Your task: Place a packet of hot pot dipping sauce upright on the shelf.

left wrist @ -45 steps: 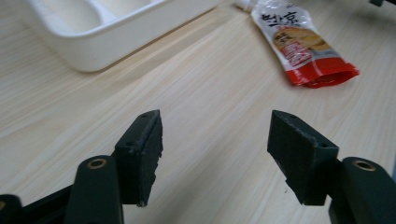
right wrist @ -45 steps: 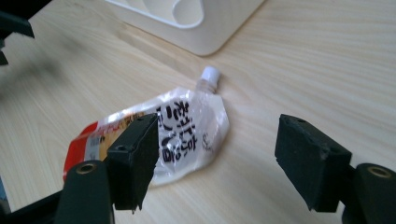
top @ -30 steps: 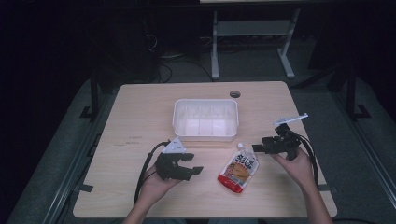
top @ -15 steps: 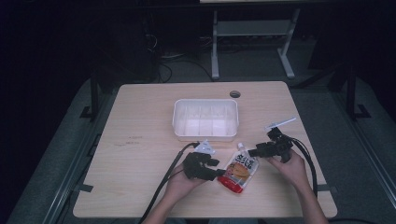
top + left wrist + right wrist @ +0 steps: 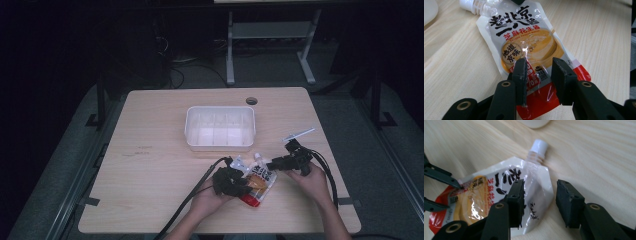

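Glossy sauce pouch [image 5: 259, 183] lies flat on the tabletop [image 5: 155, 165], white cap pointing at the tub [image 5: 220, 127], left hand-held gripper [image 5: 239, 184] pinching its red bottom end, right hand-held gripper [image 5: 272, 164] closing in, unclamped, around its cap-end corner.

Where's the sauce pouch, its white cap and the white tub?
sauce pouch [image 5: 531, 47], left gripper view, on the printed front.
white cap [image 5: 539, 146], right gripper view, on its side.
white tub [image 5: 220, 145], high view, on the near wall.
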`<state>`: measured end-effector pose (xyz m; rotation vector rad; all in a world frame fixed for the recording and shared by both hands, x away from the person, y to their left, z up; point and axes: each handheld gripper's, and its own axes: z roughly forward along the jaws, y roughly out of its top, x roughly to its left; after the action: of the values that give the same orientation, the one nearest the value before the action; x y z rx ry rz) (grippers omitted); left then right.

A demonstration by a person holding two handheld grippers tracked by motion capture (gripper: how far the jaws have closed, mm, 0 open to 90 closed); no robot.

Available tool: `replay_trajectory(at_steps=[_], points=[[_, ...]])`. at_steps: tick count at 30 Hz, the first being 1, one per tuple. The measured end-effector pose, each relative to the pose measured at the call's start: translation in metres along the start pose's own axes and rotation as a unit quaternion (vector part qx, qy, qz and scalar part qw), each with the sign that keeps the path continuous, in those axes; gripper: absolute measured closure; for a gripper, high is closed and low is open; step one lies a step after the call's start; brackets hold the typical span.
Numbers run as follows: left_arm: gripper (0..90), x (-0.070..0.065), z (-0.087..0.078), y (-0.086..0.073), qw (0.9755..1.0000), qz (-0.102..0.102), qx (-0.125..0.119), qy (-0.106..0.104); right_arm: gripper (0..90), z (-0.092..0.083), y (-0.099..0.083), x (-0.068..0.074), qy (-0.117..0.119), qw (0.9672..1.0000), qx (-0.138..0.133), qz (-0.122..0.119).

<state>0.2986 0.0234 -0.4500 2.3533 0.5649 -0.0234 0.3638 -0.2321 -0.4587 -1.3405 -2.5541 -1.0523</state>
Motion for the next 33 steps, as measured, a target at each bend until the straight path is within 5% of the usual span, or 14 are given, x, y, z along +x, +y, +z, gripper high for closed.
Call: replay_trajectory(at_steps=[17, 23, 33], points=[[66.6, 0.001, 0.005, -0.001, 0.9999, 0.002, 0.013, -0.001, 65.8, 0.006, -0.002, 0.001, 0.046, 0.9989, 0.004, 0.011], [66.7, 0.001, 0.006, -0.002, 0.9999, 0.005, 0.009, 0.003, 82.3, 0.006, -0.001, 0.005, 0.056, 0.9983, 0.004, 0.015], [60.1, 0.002, -0.005, -0.009, 0.9996, 0.012, -0.011, 0.025, 87.8, -0.005, -0.001, 0.007, 0.081, 0.9949, -0.028, 0.055]])
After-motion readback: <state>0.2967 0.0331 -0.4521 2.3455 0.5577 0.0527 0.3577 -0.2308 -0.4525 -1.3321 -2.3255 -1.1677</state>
